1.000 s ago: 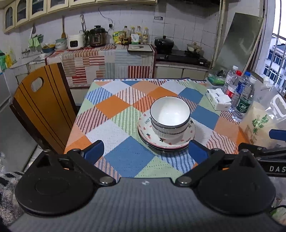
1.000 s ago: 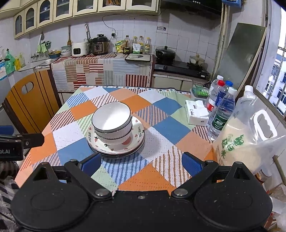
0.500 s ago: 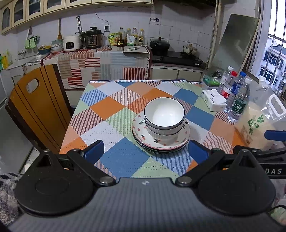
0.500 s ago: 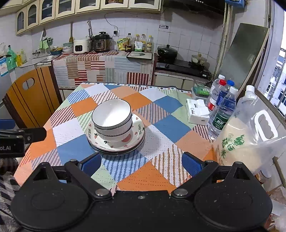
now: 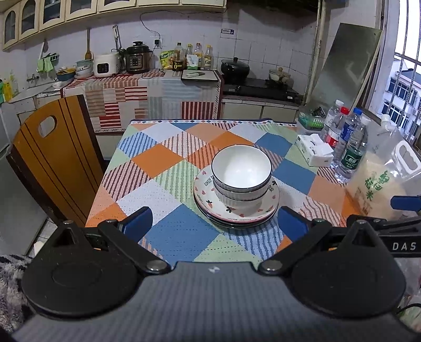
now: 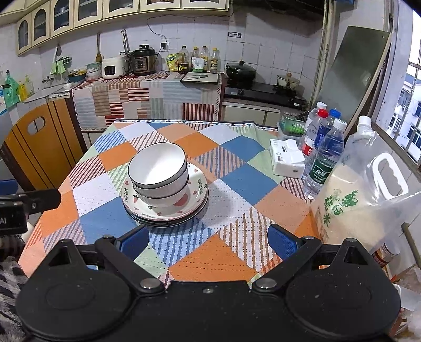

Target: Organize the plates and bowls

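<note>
Lower plates (image 5: 238,222) mostly hidden beneath nested bowls (image 5: 240,168)

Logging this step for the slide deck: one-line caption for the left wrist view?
Left gripper open before white bowls nested on stacked plates.

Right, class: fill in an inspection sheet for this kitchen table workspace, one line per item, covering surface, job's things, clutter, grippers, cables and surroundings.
Surface: table under a patchwork cloth.
Job's things: two nested bowls sit on stacked plates mid-table.
Clutter: tissue pack, water bottles and rice jug along the right edge.
Grippers: left gripper and right gripper both open, holding nothing, short of the stack.
Cables: one wall cord to a socket above the counter.
Surroundings: wooden chair on the left, stove behind.
</note>
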A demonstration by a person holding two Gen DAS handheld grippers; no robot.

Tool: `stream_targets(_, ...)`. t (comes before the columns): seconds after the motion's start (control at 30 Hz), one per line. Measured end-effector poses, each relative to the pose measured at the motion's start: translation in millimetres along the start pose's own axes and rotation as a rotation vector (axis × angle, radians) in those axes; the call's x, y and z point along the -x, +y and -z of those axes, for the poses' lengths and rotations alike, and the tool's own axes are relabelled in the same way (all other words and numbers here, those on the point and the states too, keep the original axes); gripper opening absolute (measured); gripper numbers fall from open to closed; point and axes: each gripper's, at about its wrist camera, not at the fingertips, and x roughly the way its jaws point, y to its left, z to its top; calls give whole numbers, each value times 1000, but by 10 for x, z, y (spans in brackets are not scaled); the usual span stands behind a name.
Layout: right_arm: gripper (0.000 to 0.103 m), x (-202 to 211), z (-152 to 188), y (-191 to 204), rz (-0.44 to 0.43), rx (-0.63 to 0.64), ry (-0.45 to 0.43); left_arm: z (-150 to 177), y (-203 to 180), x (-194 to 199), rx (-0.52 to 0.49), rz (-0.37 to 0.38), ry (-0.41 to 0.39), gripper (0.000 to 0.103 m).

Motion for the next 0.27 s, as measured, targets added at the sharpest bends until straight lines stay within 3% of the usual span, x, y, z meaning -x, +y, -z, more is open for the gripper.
stream_targets(0.27, 99, -23, 7, -23, 2, -4, 9, 19, -44, -8, -30, -13, 9, 103)
